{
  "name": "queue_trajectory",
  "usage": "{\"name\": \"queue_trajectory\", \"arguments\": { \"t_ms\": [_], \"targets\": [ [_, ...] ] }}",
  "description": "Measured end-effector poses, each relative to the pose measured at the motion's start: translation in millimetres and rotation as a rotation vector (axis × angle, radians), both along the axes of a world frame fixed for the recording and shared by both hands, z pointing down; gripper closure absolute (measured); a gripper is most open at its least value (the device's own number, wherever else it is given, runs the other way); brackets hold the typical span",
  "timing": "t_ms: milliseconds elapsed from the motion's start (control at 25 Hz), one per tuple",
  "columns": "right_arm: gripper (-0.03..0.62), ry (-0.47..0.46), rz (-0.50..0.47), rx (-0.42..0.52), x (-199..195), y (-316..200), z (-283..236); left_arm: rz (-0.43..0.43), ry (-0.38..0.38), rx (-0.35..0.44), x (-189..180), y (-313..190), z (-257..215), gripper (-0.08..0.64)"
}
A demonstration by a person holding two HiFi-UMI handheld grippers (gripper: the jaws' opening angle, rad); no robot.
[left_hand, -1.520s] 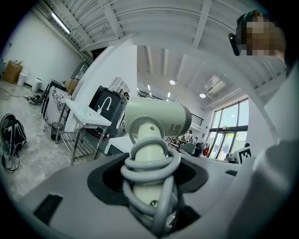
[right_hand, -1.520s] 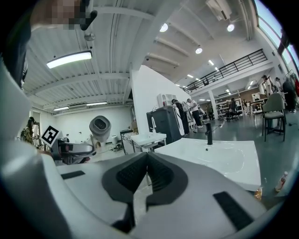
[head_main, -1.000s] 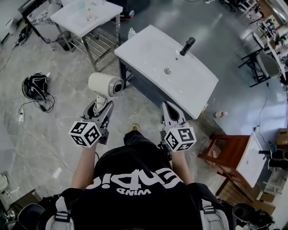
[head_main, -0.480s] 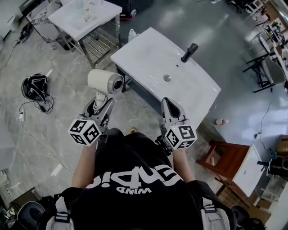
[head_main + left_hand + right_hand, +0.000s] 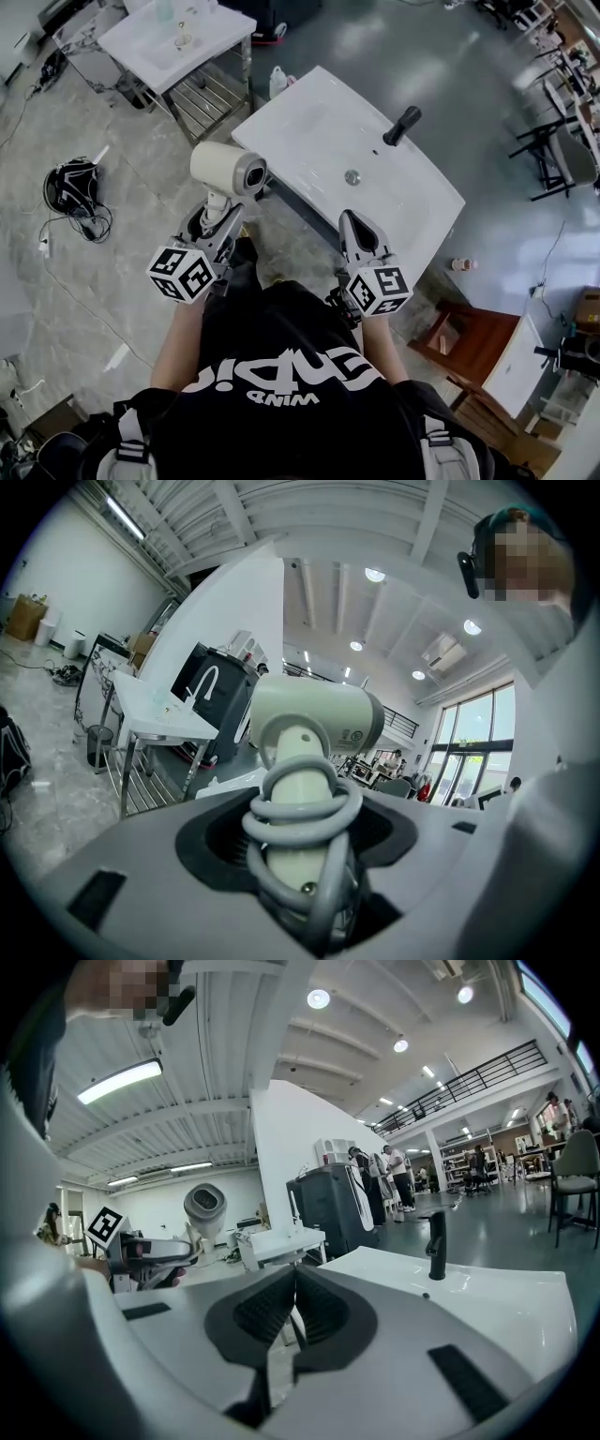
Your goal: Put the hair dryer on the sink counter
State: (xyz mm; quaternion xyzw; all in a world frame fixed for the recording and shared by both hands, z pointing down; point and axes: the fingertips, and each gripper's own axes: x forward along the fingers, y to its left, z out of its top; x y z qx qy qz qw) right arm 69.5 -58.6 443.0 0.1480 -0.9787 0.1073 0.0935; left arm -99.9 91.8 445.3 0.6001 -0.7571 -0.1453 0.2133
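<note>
A cream hair dryer (image 5: 228, 170) stands upright in my left gripper (image 5: 215, 217), which is shut on its handle; a grey cord (image 5: 302, 808) is coiled round that handle. Its barrel (image 5: 314, 719) points right, toward the white sink counter (image 5: 319, 131), and hangs just off the counter's near-left corner. The counter has a black faucet (image 5: 401, 125) and a drain (image 5: 352, 176). My right gripper (image 5: 354, 228) is shut and empty, held at the counter's front edge. The right gripper view shows the hair dryer (image 5: 204, 1206) at the left and the faucet (image 5: 436, 1244) at the right.
A second white sink stand (image 5: 173, 42) with a metal rack sits at the upper left. A helmet and cables (image 5: 71, 187) lie on the floor to the left. A wooden chair (image 5: 473, 337) stands at the lower right. A bottle (image 5: 277, 80) stands behind the counter.
Both grippers and the hair dryer have come slightly closer to the counter's front edge; the dryer now hangs nearer its left corner. The grip is unchanged.
</note>
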Motion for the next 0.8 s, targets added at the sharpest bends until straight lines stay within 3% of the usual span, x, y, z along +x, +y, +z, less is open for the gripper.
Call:
{"name": "queue_trajectory", "arguments": {
  "t_ms": [480, 800],
  "targets": [
    [0.574, 0.022, 0.042, -0.018, -63, -35, 11, 0.072, 0.017, -0.024, -74, -57, 13, 0.285],
    [0.574, 0.043, 0.114, -0.026, -101, -65, 12, 0.177, 0.028, -0.034, -116, -110, 15, 0.285]
  ]
}}
